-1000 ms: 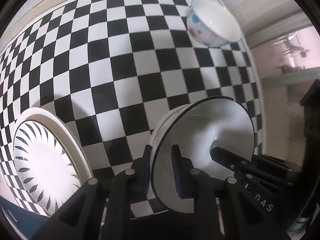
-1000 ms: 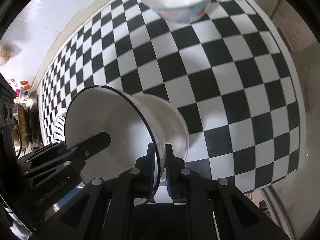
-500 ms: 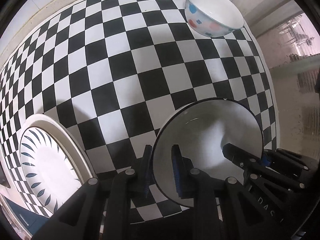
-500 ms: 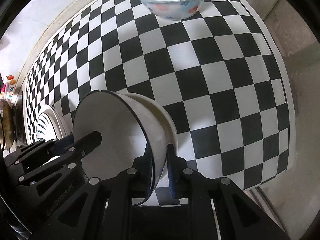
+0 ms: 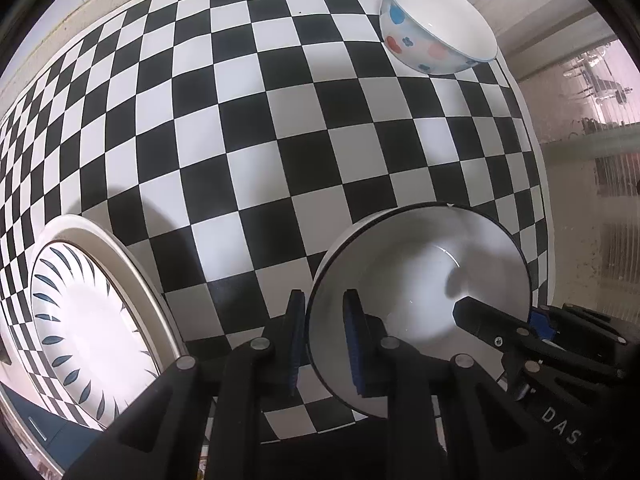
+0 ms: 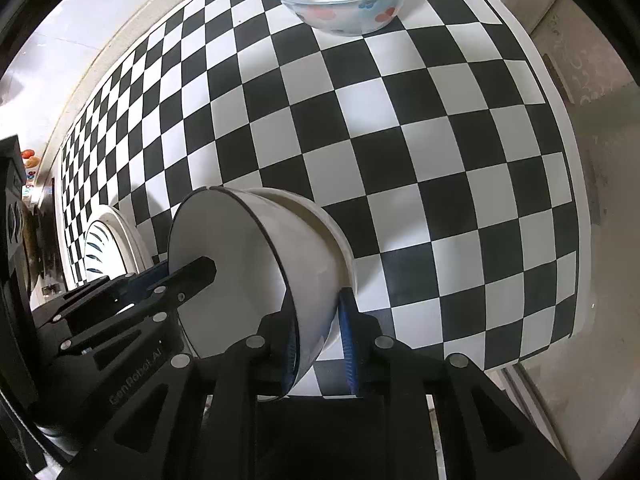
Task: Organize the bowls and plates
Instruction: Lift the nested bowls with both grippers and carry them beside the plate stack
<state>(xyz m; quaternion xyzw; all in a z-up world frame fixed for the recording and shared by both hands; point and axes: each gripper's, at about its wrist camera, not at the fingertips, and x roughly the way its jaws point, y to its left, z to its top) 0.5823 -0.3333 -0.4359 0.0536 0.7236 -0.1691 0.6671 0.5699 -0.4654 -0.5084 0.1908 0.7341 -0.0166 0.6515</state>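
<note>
Left tongs pinch the bowl rim. Right tongs, just been opening, stand slack around the opposite wall. Bowl sits low over the bench. Risks: one-sided grip may tip it, and the plate left could get clipped.

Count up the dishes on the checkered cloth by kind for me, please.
Bowls: 3 (dotted bowl, dark-rimmed bowl, plain white bowl it nests in)
Plates: 1 (blue-patterned plate)
Total: 4
</note>
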